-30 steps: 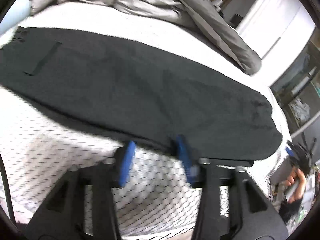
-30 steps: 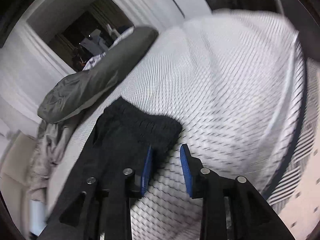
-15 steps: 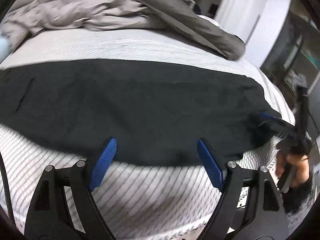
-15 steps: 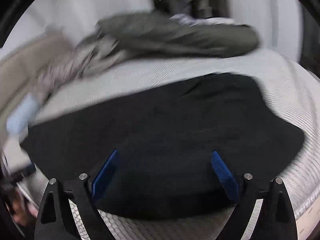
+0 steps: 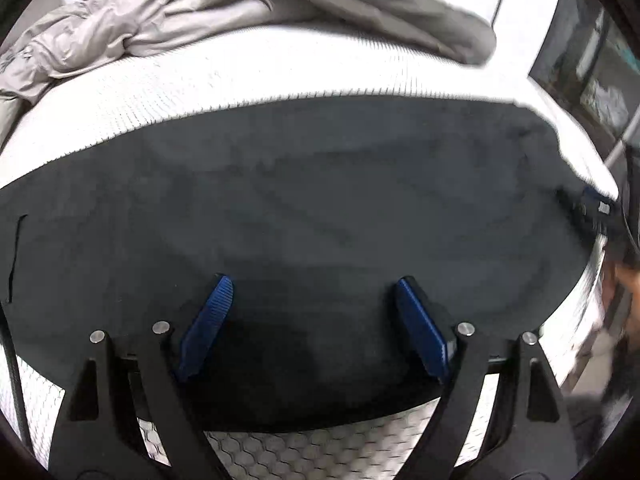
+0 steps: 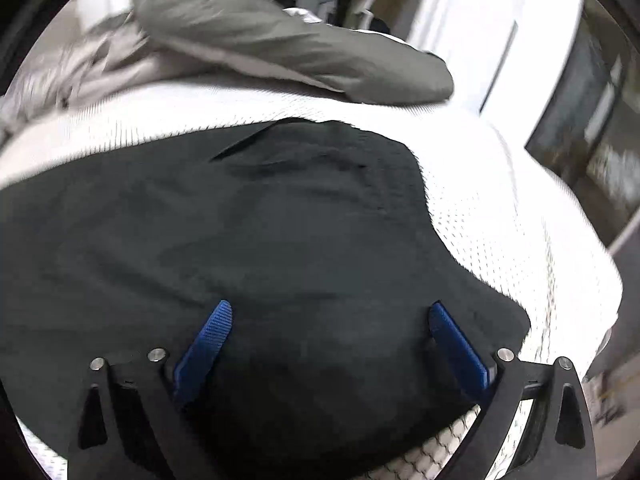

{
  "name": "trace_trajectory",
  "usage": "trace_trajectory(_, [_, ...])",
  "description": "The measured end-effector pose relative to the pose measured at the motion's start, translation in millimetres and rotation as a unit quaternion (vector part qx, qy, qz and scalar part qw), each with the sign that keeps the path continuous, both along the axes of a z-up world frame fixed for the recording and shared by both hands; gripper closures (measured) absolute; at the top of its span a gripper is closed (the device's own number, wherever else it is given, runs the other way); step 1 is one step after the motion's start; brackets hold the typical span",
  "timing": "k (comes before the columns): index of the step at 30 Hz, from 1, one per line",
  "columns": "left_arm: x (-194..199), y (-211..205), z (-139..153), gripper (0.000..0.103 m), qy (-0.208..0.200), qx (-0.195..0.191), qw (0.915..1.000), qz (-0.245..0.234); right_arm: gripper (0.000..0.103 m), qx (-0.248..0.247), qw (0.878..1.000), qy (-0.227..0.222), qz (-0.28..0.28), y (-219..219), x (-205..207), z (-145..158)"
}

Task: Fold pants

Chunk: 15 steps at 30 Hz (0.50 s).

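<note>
Black pants (image 5: pixel 320 208) lie flat on white bed (image 5: pixel 240 80). Left gripper (image 5: pixel 316 320) wide open over near edge at 6 o'clock, holding nothing. Right gripper (image 6: pixel 332 344) same, near end at 3 o'clock. Step: getting ready to grab. Next: both pinch edge, lift, fold over.

far side: rumpled grey duvet (image 5: pixel 248 12) heaped along the bed's (image 5: pixel 224 80) back edge, blocking reach there | middle: black pants (image 5: pixel 320 208) lie flat, low, passable above | between pants and duvet: bare mattress strip | right of pants: bare mattress (image 6: pixel 520 240)
</note>
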<state>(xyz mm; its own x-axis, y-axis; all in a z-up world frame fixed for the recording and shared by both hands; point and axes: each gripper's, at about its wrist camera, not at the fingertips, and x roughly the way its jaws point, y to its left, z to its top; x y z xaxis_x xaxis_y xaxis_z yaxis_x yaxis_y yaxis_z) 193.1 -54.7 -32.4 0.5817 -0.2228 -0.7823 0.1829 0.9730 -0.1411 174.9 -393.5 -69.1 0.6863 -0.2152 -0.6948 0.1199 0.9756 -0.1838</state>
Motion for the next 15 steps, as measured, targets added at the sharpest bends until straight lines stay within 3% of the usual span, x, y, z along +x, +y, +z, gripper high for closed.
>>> trace_trajectory(2, [5, -10, 9, 0.020, -0.020, 0.000, 0.9994, -0.030, 0.004, 0.032, 0.998, -0.015, 0.055, 23, -8, 13])
trace_trajectory(5, [23, -52, 1, 0.020, -0.005, 0.054, 0.9943, -0.091, 0.004, 0.064, 0.992, -0.016, 0.111, 69, 0, 19])
trace_trajectory(7, [37, -65, -12, 0.019, 0.011, 0.079, 0.9924, -0.094, 0.004, 0.119, 0.982, 0.013, 0.145, 101, 23, 12])
trace_trajectory(9, [46, -56, -18, 0.019, 0.019, 0.058, 0.9951, -0.078, 0.004, 0.157, 0.975, 0.045, 0.154, 121, 46, 0])
trace_trajectory(11, [48, -39, -18, 0.019, 0.026, 0.056, 0.9966, -0.054, 0.005, 0.118, 0.980, 0.066, 0.144, 138, 61, -10])
trace_trajectory(13, [50, -12, -18, 0.019, 0.028, 0.070, 0.9969, -0.021, 0.005, -0.037, 0.990, 0.060, 0.119, 154, 67, -19])
trace_trajectory(14, [49, 1, -18, 0.019, 0.029, 0.074, 0.9968, -0.007, 0.004, -0.074, 0.990, 0.048, 0.107, 153, 67, -19])
trace_trajectory(15, [48, 20, -19, 0.019, 0.031, 0.072, 0.9969, 0.012, 0.004, -0.075, 0.992, 0.048, 0.090, 146, 68, -18])
